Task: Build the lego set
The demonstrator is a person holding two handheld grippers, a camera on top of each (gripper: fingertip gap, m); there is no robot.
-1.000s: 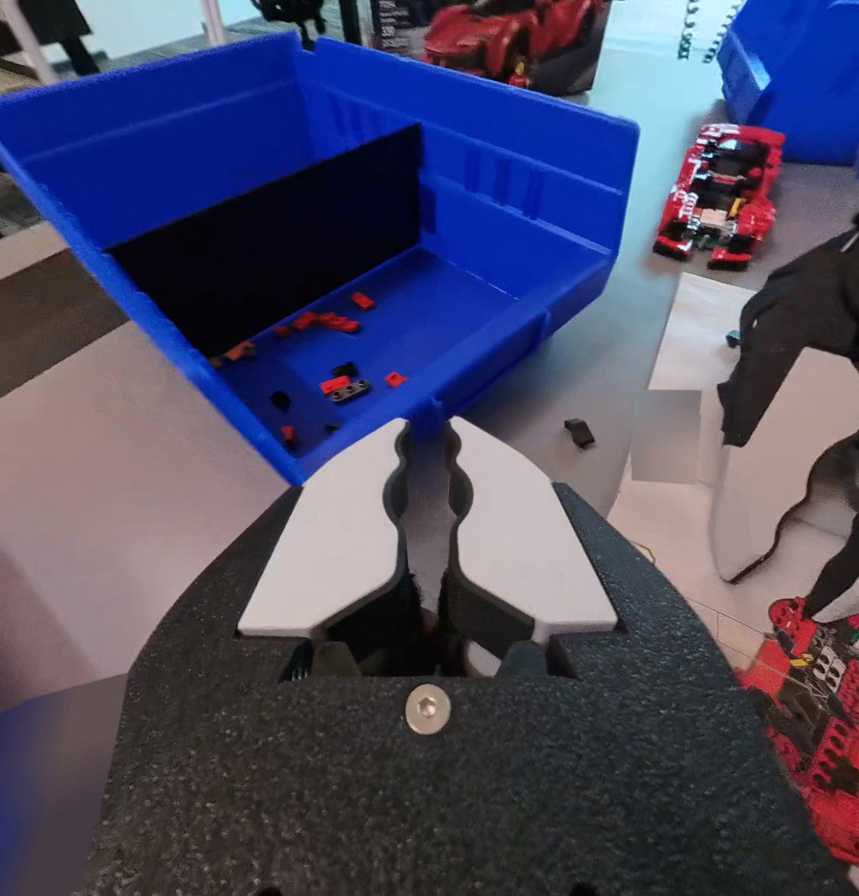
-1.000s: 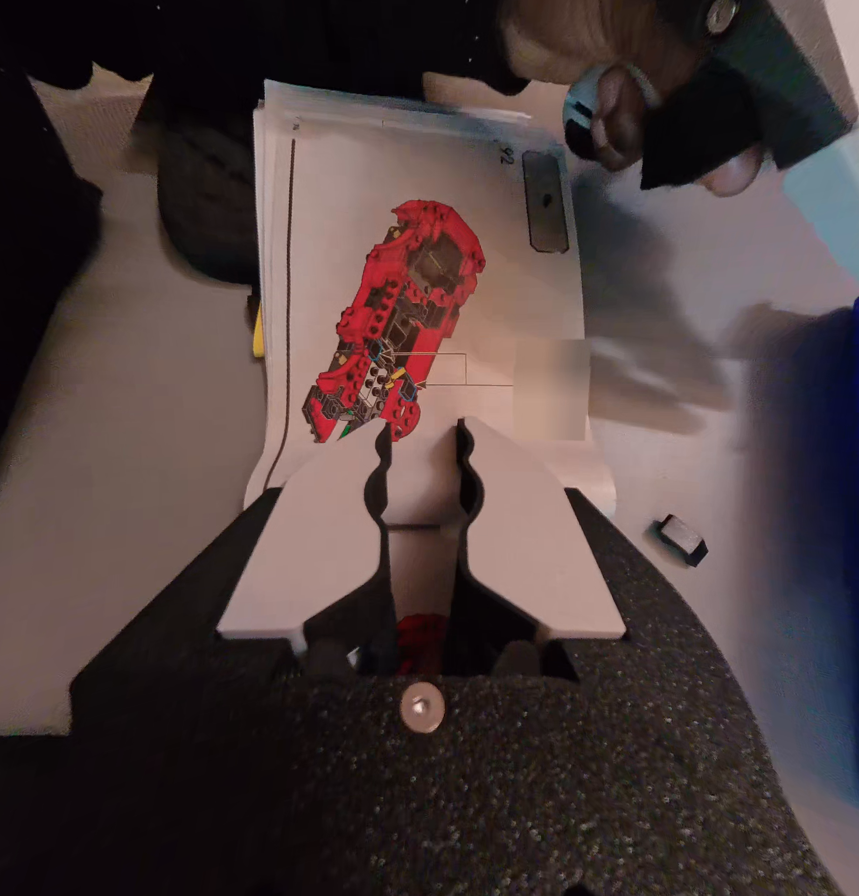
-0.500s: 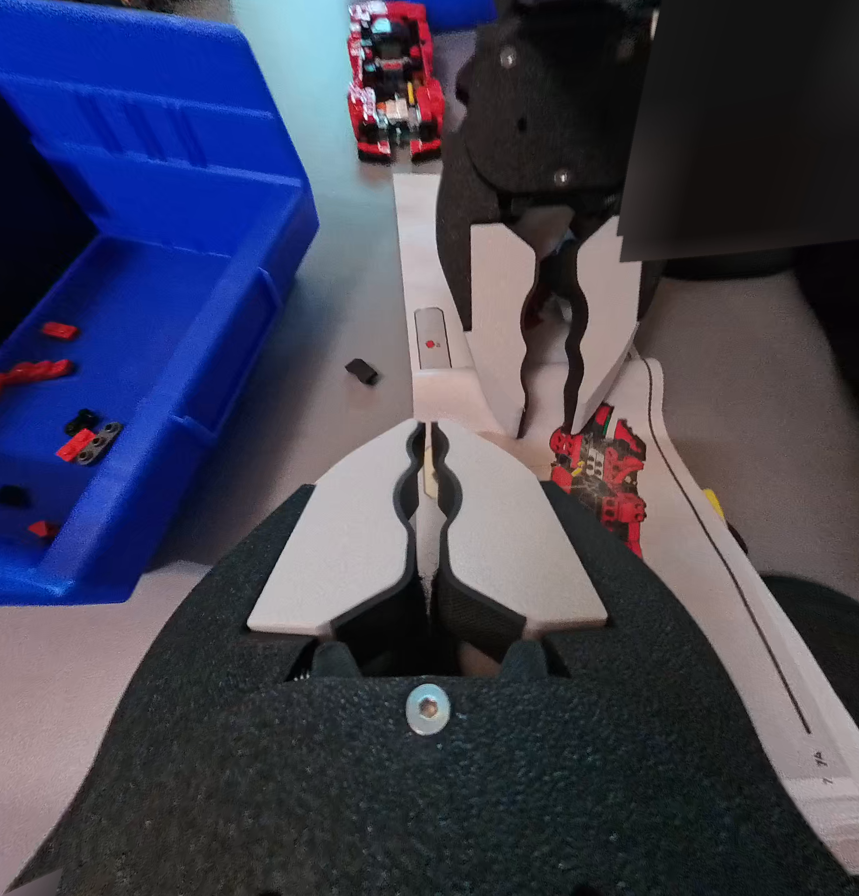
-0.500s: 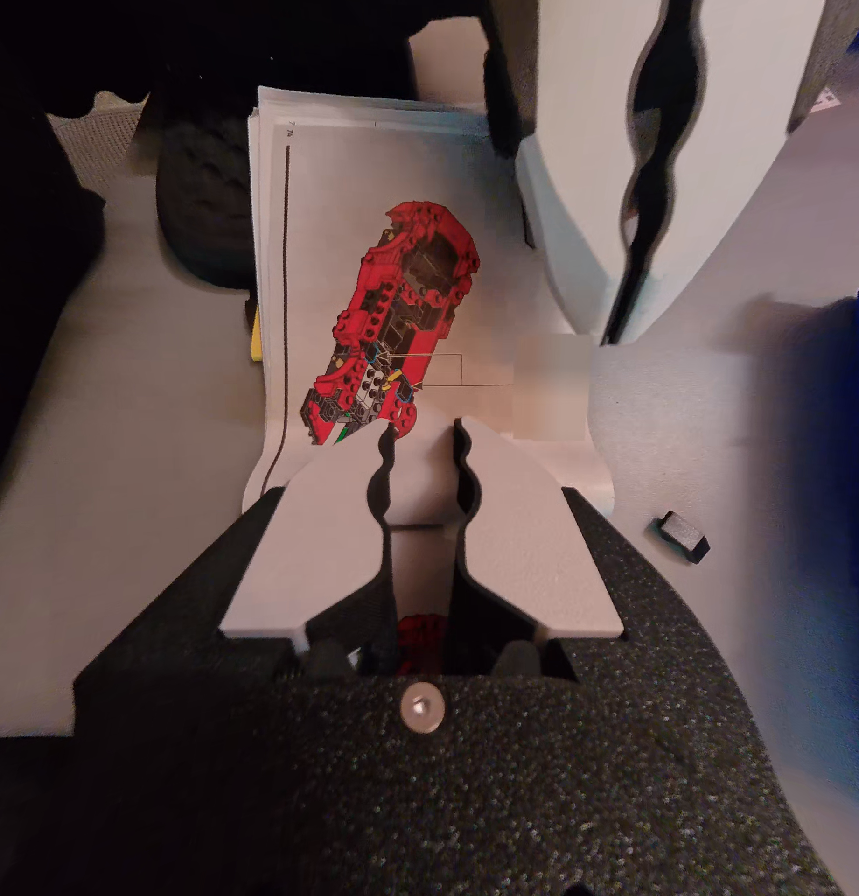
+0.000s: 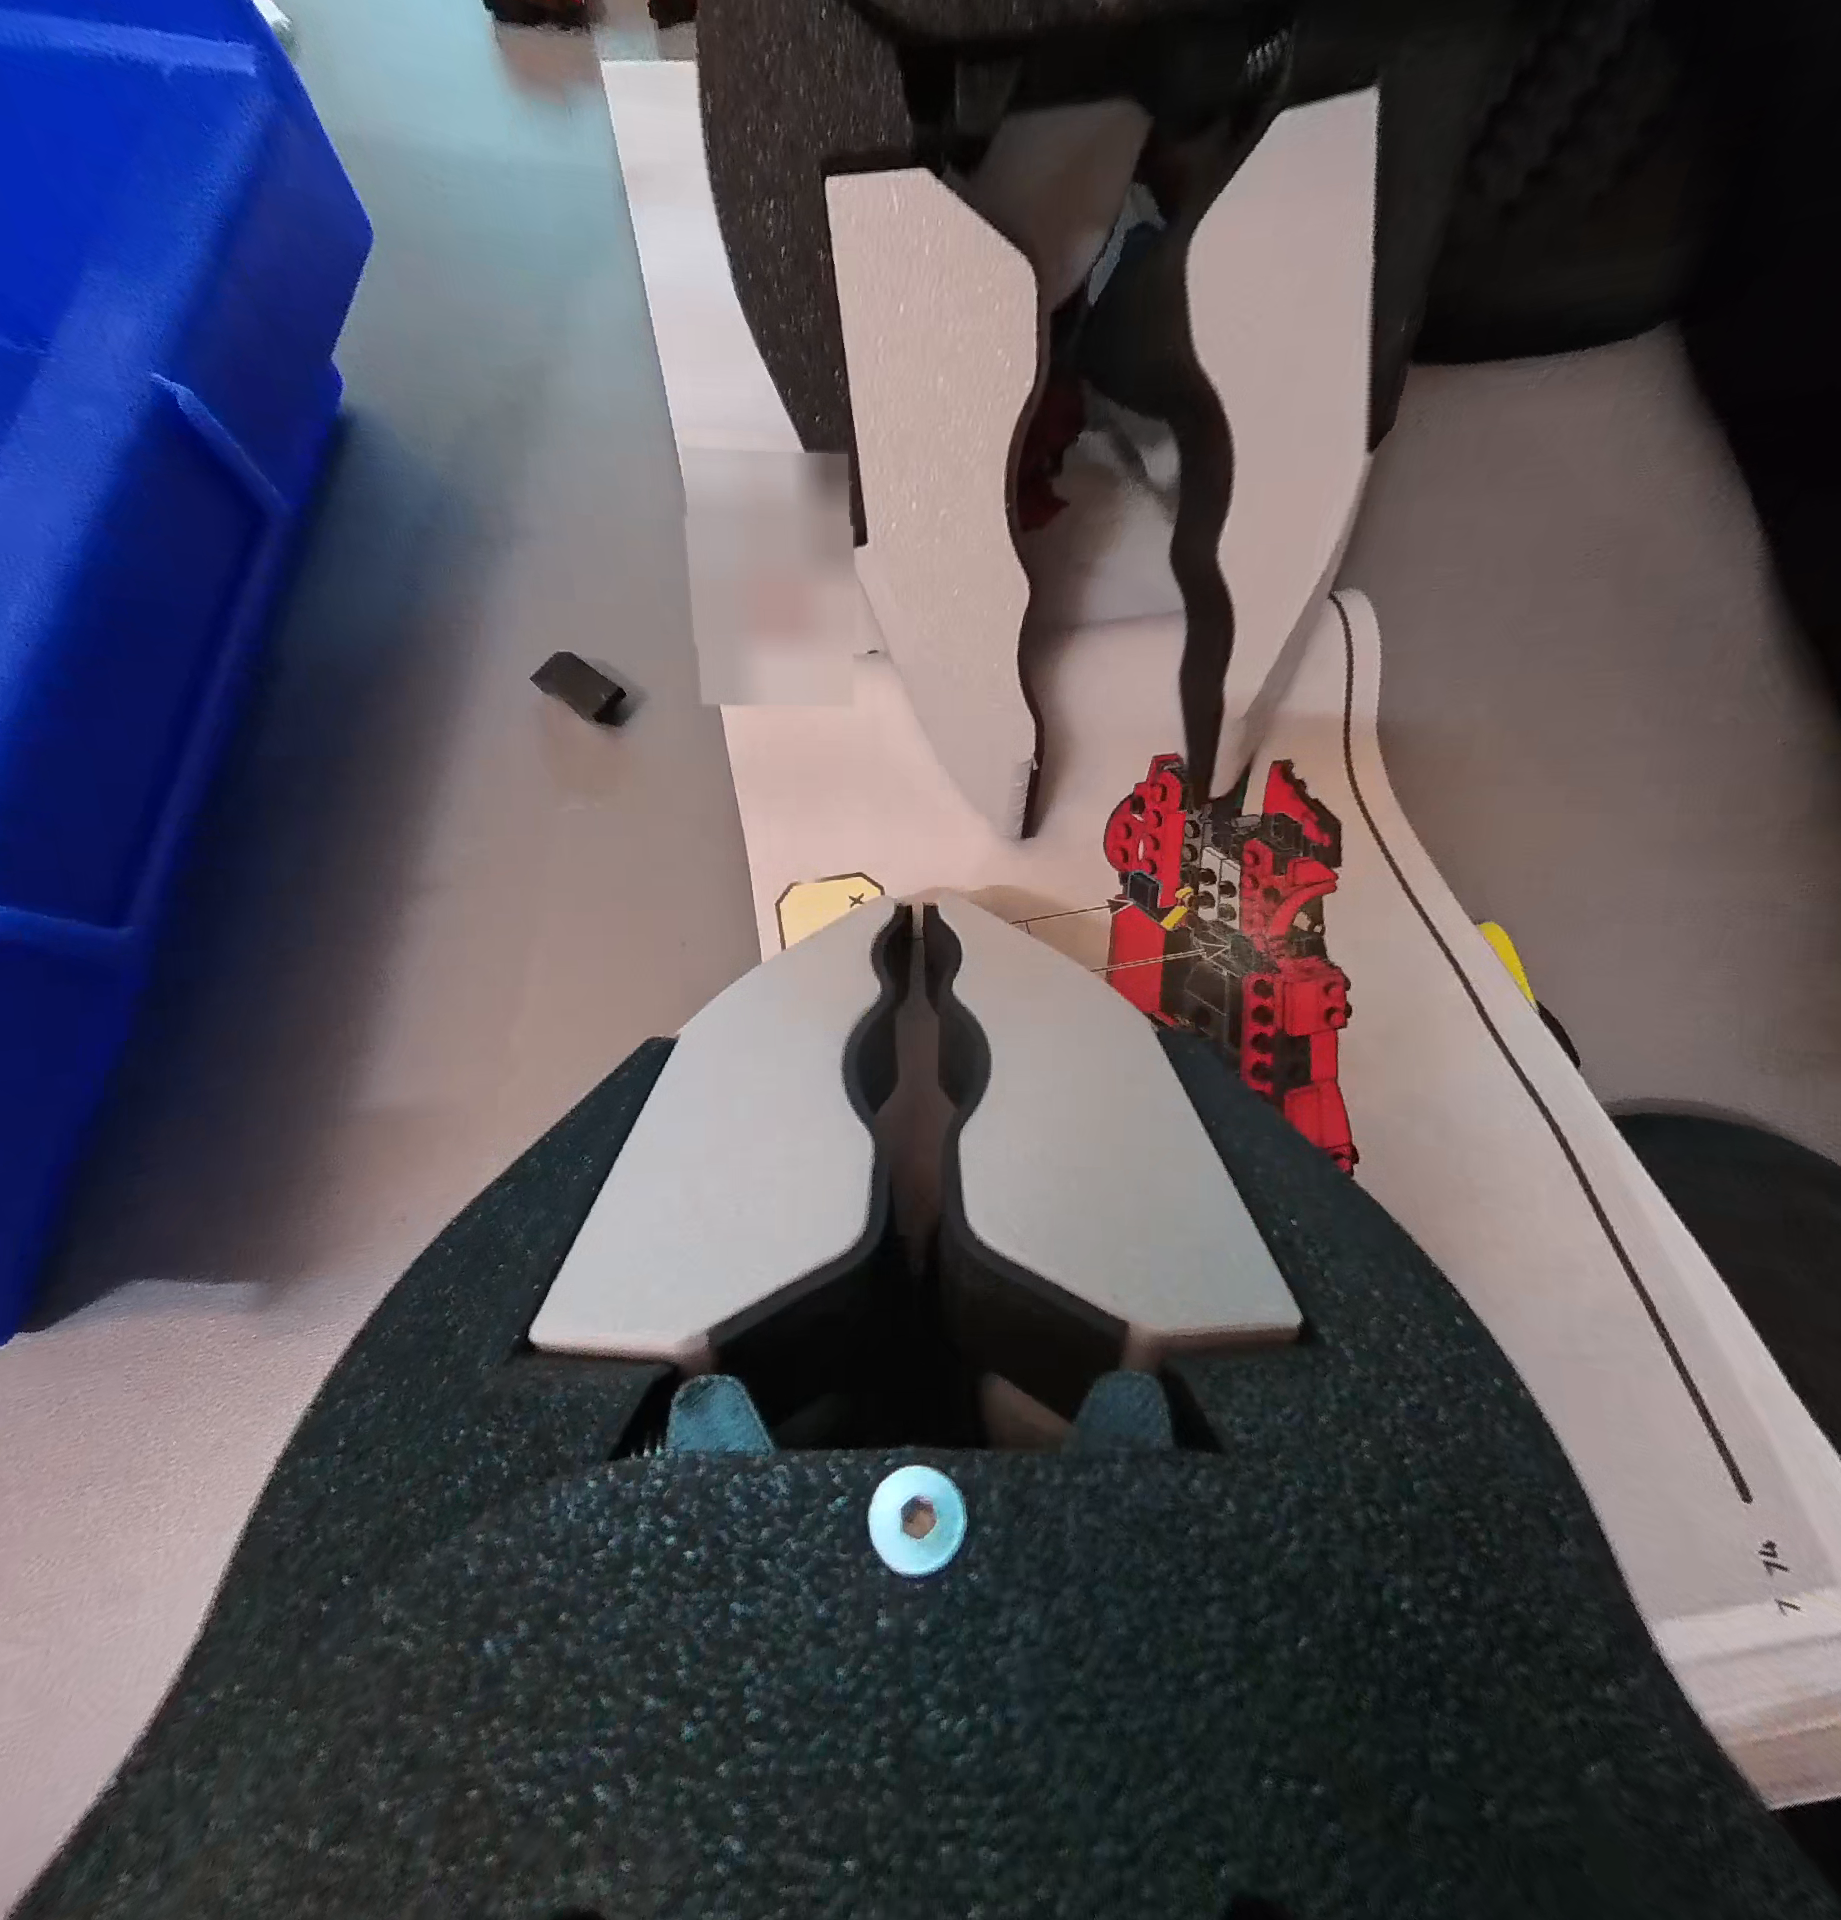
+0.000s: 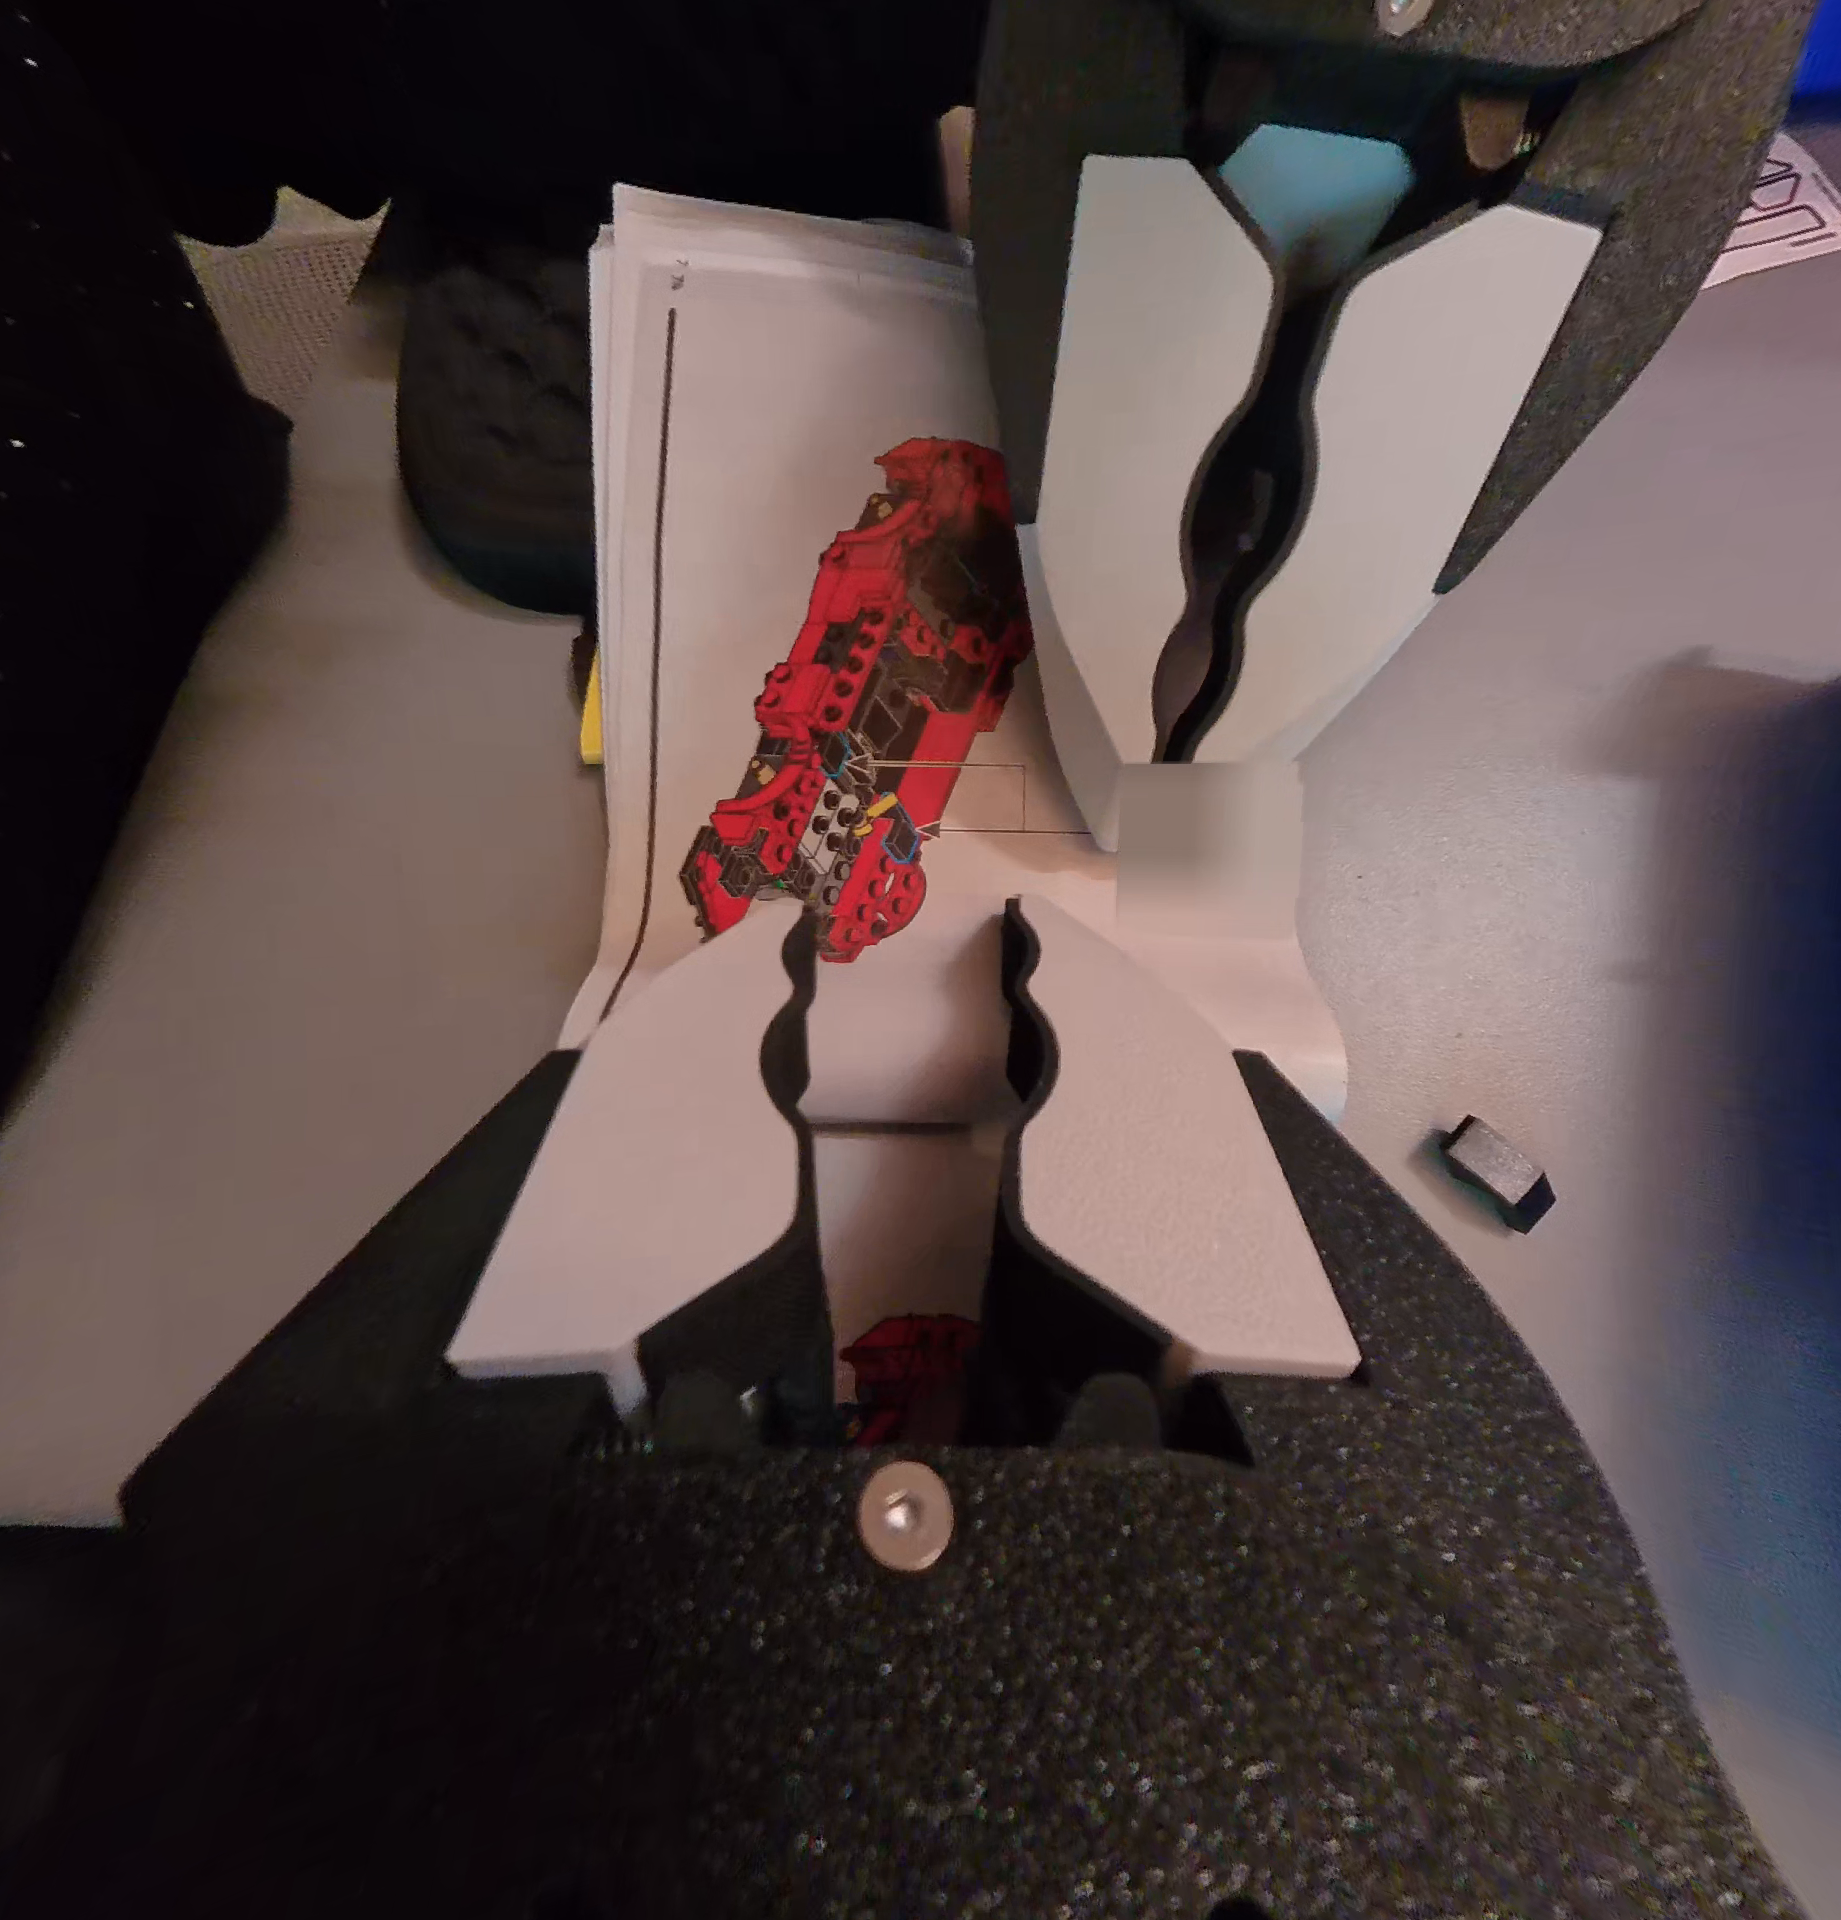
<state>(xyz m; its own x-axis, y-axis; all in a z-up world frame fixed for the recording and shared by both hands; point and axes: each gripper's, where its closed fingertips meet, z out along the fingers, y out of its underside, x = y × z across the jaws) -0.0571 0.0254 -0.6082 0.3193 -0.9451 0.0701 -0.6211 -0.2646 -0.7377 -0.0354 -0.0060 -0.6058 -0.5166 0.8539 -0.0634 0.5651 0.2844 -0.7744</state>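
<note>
Grainy black left gripper (image 5: 916, 914), wavy white jaws pressed together, empty; right gripper (image 6: 911, 920) jaws parted over glossy instruction booklet (image 6: 791, 436); small black brick (image 6: 1496, 1184) beside.

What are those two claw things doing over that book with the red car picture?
A person is holding two grippers over an open instruction booklet that shows a red brick car. The left gripper is shut with nothing in it, its tips just above the page. The right gripper is open and empty, and hangs over the same page from the other side. One small black piece lies loose on the table between the booklet and a blue bin. No brick is being held yet.
</note>
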